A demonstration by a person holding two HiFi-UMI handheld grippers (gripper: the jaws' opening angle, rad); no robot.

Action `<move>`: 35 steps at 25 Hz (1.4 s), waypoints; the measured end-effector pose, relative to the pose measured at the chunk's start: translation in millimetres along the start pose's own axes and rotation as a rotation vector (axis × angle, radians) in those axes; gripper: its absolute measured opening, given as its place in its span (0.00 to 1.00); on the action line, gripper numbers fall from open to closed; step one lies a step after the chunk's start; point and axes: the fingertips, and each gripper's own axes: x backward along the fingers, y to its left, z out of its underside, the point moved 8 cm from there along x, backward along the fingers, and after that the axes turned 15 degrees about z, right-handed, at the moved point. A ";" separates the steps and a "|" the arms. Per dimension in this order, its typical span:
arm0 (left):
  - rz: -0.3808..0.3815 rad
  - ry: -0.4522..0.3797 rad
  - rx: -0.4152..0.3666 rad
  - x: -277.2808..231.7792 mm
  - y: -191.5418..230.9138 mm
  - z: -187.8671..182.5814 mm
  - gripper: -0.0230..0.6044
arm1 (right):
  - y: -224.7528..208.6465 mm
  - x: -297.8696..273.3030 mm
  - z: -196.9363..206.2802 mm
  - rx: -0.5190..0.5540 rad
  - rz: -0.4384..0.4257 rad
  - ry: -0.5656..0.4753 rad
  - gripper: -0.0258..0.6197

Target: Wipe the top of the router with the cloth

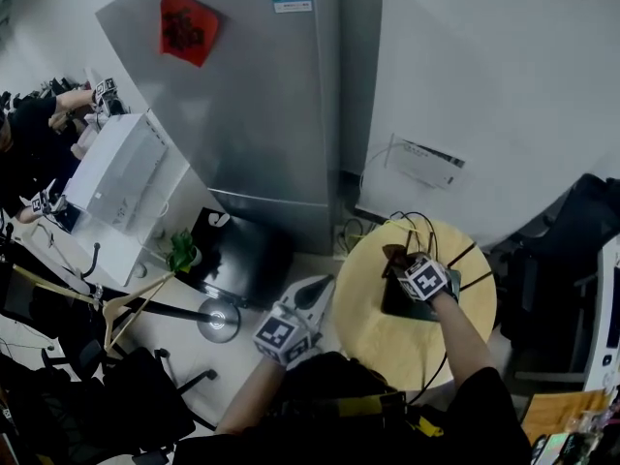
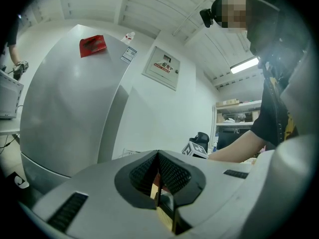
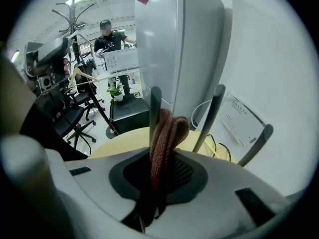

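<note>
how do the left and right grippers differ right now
The left gripper is shut on nothing; the right gripper is shut on the brown cloth. The left gripper hangs beside the round table; the right gripper is over the router on it. Both are shut.

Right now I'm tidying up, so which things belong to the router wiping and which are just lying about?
In the job: router, cloth, right gripper shut on it, round table.
Lying about: fridge, clothes hanger, potted plant, left gripper shut and empty.
</note>
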 end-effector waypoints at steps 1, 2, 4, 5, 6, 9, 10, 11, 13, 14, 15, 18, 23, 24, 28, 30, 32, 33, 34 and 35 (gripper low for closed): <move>0.007 0.002 0.000 0.1 -1.3 -0.9 0.02 | -0.6 5.0 -2.0 -0.004 0.008 -0.012 0.14; 0.018 0.011 0.001 0.0 -3.2 -1.7 0.02 | -1.7 10.3 -3.8 -0.010 0.019 -0.024 0.14; 0.039 0.032 -0.002 -0.6 -6.7 -2.3 0.02 | -5.5 19.3 -5.6 -0.028 0.052 -0.052 0.14; 0.047 0.033 -0.007 -1.3 -7.9 -2.5 0.02 | -7.2 23.2 -6.1 -0.034 0.069 -0.069 0.14; 0.054 0.030 -0.011 -2.1 -8.8 -2.8 0.02 | -8.4 26.9 -6.8 -0.037 0.085 -0.088 0.14; 0.074 0.024 -0.020 -4.8 -11.7 -4.2 0.02 | -9.0 38.8 -8.7 -0.037 0.113 -0.123 0.14; 0.084 0.018 -0.022 -6.0 -13.3 -5.4 0.02 | -9.0 43.0 -9.0 -0.037 0.120 -0.131 0.14; 0.093 0.012 -0.023 -7.4 -15.2 -6.7 0.02 | -9.3 47.3 -9.0 -0.037 0.129 -0.140 0.14; 0.105 0.008 -0.018 -9.9 -19.4 -8.6 0.02 | -10.2 56.8 -9.1 -0.041 0.147 -0.171 0.14; 0.110 0.008 -0.015 -11.0 -21.0 -8.5 0.02 | -10.8 62.4 -10.0 -0.045 0.154 -0.201 0.14; 0.115 0.007 -0.015 -12.1 -21.9 -7.6 0.02 | -11.5 69.0 -11.8 -0.047 0.159 -0.246 0.14; 0.128 0.005 -0.018 -15.6 -24.0 -7.3 0.02 | -12.6 90.9 -14.7 -0.049 0.169 -0.383 0.14; 0.141 -0.010 -0.010 -22.7 -26.3 -7.8 0.02 | -17.7 87.9 12.9 -0.078 0.219 -0.270 0.14; 0.141 -0.009 -0.006 -24.1 -26.4 -5.4 0.02 | -15.9 82.2 19.7 -0.086 0.223 -0.231 0.14; 0.128 0.009 0.020 -33.2 -28.0 4.1 0.02 | 0.0 59.0 39.2 -0.116 0.226 -0.106 0.14; 0.127 0.012 0.013 -38.2 -27.9 10.1 0.02 | 7.1 52.0 41.6 -0.114 0.233 -0.064 0.14; 0.132 0.017 -0.008 -43.0 -25.7 15.5 0.02 | 10.2 44.7 41.9 -0.112 0.241 -0.036 0.14; 0.131 0.023 -0.010 -44.9 -22.7 17.9 0.02 | 10.7 39.7 42.2 -0.118 0.247 -0.022 0.14; 0.124 0.031 -0.004 -46.2 -18.1 19.7 0.02 | 11.5 33.9 42.7 -0.130 0.250 -0.007 0.14; 0.117 0.038 0.006 -47.2 -12.0 20.6 0.02 | 12.9 26.9 43.0 -0.149 0.247 0.008 0.14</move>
